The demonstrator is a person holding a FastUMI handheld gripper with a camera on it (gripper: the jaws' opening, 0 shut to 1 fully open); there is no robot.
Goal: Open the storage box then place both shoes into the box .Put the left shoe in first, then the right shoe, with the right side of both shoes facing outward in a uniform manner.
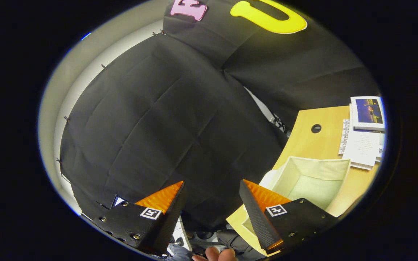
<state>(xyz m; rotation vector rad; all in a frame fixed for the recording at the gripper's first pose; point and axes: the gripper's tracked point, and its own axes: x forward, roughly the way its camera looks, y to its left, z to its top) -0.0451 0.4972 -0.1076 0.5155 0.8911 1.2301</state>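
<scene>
My gripper (pixel 212 190) stands open, tilted, its two orange-and-black fingers (pixel 162 199) spread wide with nothing between them. The storage box (pixel 308 177), cream fabric with an open top and an empty inside, sits on the wooden table just beyond the right finger (pixel 263 206), which overlaps its near corner. The gripper points mostly at the black cloth wall, off the table's left edge.
The wooden table (pixel 316 145) has a round cable hole (pixel 316 128). A stack of books and papers (pixel 365 134) lies behind the box. A person's fingers (pixel 214 254) show just below the gripper, over dark gear on the floor.
</scene>
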